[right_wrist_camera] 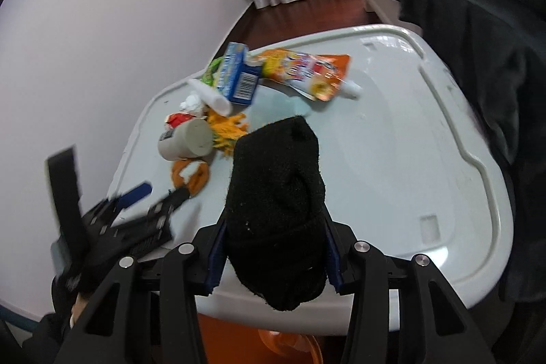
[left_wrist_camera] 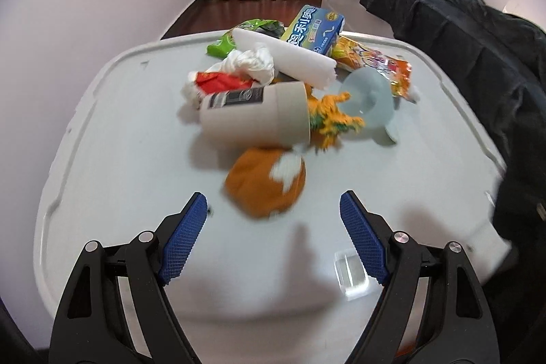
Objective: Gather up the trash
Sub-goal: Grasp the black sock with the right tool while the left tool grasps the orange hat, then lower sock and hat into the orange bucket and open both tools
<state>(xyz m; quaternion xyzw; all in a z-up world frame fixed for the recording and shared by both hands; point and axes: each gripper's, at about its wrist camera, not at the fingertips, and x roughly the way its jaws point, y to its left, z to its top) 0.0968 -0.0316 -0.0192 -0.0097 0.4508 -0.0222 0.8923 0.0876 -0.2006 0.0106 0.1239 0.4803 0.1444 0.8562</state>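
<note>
Between right gripper (right_wrist_camera: 274,256) fingers, black sock (right_wrist_camera: 274,214), clamped upright

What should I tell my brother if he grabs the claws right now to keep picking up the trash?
Right claw: shut on a black sock, held above the white table.
Left claw: open, empty, pointed at the orange sock.
Still piled on the table: tipped beige cup, white roll, blue box, orange pouch, green bag, crumpled wrappers.
Done: one sock picked up. Left: drop it somewhere, then collect everything else. No bin shows.
</note>
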